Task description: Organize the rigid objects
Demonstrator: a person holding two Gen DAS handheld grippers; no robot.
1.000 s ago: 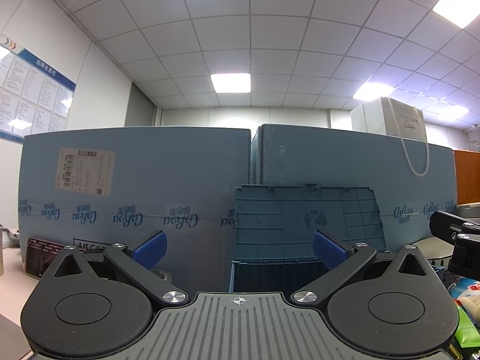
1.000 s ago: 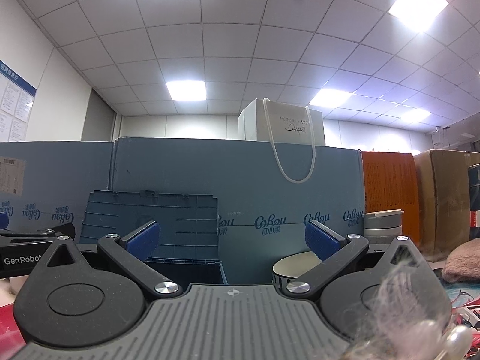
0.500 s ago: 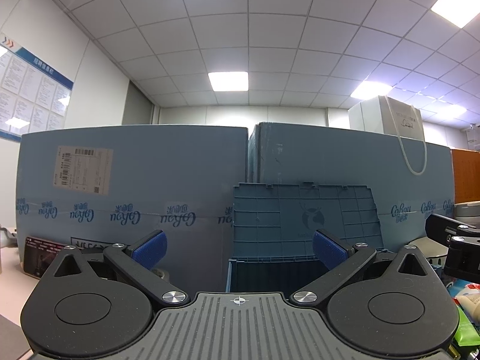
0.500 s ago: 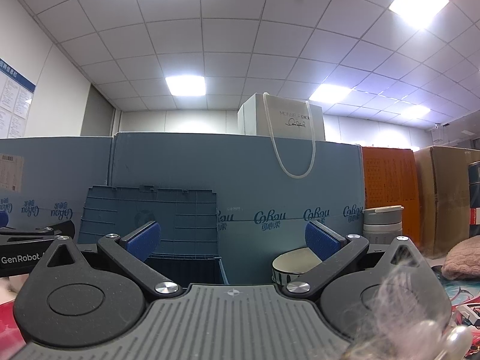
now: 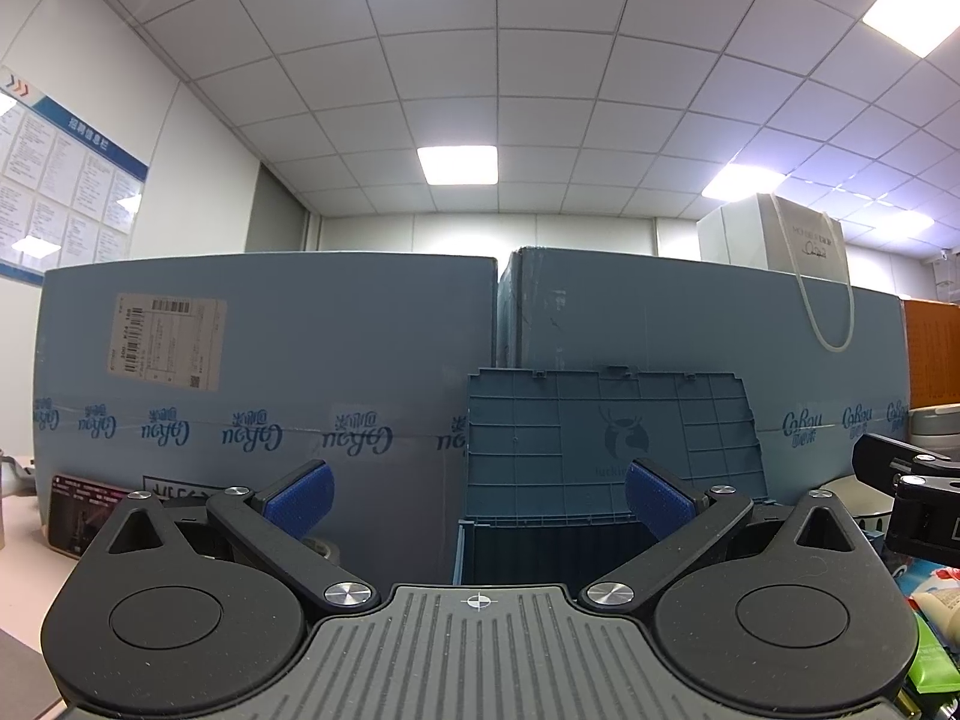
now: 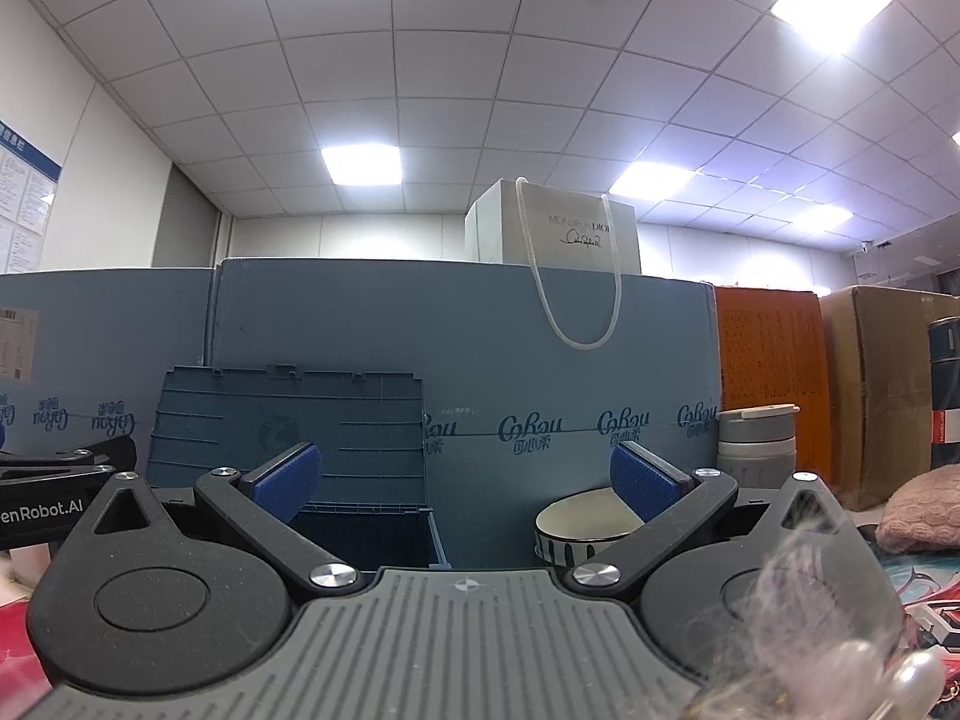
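Your right gripper (image 6: pixel 462 483) is spread wide with nothing between its blue pads, and it points level at the blue cartons. Just past its right pad (image 6: pixel 645 480) sits the bowl (image 6: pixel 579 531), low on the worktop and partly hidden behind that finger, so the bowl lies ahead and a little right of your centre line. Ahead and left of the same gripper is the open crate (image 6: pixel 366 531), its lid (image 6: pixel 288 429) standing upright against the cartons.

Your left gripper (image 5: pixel 477 495) is likewise open and empty. The crate (image 5: pixel 540 549) is almost dead ahead of it, slightly right of centre, while the bowl shows only as a pale sliver at the far right edge, behind your other gripper.

So, as I judge it, the right hand is the nearer one for the bowl: shift right and dip down to reach its rim, then carry it left to the crate. A grey cup (image 6: pixel 757 444) stands just behind the bowl; keep clear of it.
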